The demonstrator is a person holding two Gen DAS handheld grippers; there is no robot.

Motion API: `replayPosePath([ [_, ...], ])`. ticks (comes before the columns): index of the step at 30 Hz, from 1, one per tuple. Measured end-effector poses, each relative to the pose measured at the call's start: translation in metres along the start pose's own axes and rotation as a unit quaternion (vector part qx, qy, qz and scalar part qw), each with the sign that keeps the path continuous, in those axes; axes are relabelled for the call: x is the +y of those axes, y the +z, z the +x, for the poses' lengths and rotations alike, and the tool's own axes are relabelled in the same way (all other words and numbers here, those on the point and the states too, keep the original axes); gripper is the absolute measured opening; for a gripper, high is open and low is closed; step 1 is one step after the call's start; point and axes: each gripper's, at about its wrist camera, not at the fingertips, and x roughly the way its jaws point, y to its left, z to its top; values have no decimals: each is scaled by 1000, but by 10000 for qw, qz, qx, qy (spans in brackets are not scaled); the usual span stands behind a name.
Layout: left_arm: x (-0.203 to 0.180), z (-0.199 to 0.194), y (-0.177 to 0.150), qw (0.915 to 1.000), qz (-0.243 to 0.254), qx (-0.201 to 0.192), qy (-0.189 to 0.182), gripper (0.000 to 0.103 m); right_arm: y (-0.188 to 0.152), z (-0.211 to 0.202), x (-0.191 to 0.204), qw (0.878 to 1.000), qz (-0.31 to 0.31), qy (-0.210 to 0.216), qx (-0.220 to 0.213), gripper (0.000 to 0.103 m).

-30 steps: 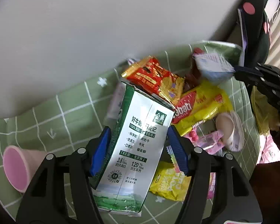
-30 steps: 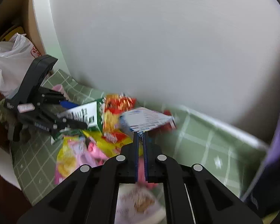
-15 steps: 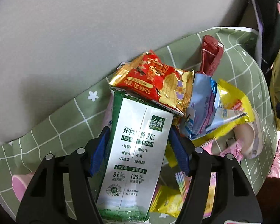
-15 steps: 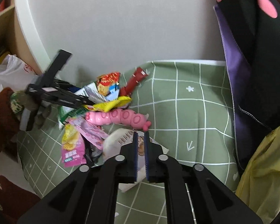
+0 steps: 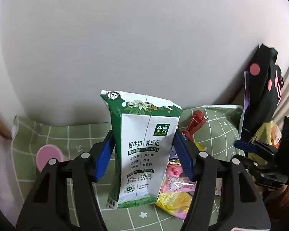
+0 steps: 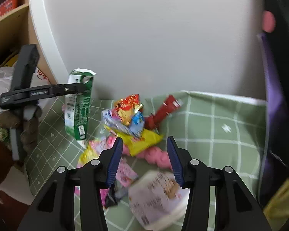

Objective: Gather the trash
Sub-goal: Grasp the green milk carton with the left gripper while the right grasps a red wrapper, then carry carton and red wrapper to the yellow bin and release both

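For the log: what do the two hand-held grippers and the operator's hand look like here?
Both the left hand-held gripper and right hand-held gripper are matte black plastic frames with triangular cut-outs, round silver pivot bolts and flat blue finger pads. No cables show. The hand wears a brown knit glove.

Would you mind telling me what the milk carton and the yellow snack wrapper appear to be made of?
Milk carton: likely coated paperboard, with creased folds and a printed, slightly glossy face. Yellow snack wrapper: probably thin plastic film, crinkled and shiny.
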Motion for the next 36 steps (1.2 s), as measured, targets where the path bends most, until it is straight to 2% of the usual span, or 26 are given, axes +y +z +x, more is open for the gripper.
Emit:
replayPosePath([
  [3,5,-10,-2,9999,-80,-114,2,58,10,19,-6,9996,136,-213,-97,45],
  [8,15,-37,-7,9985,-264,-475,83,58,27,50,-30,9941,921,-527,-247,45],
  [11,8,-41,-8,9980,-218,-553,194,58,31,74,-32,9907,1123,-753,-136,45],
  [13,6,-45,-6,9982,-104,-546,230,58,32,86,-34,9887,1209,-884,-64,41],
  [14,3,-48,-6,9981,-42,-561,242,58,33,90,-34,9888,1174,-922,-84,34],
  [15,3,-51,-6,9980,9,-579,239,58,35,92,-34,9896,1119,-898,-111,19],
  [16,-1,-51,-6,9979,78,-599,219,58,35,91,-34,9912,1090,-742,-73,19],
  [18,-7,-51,-7,9977,197,-616,180,58,36,81,-33,9919,1152,-521,-120,13],
  [22,-14,-50,-9,9977,259,-623,54,58,34,46,-29,9920,1104,-503,-337,12],
  [30,-40,-60,-10,9946,466,-769,-511,58,14,-37,-15,9891,837,-960,-739,12],
  [34,-56,-45,-20,9915,732,-282,-1035,58,-3,-61,-13,9878,889,-1023,-770,12],
  [36,-61,-34,-29,9906,720,-42,-1165,58,-15,-67,-10,9873,938,-1070,-704,12],
])
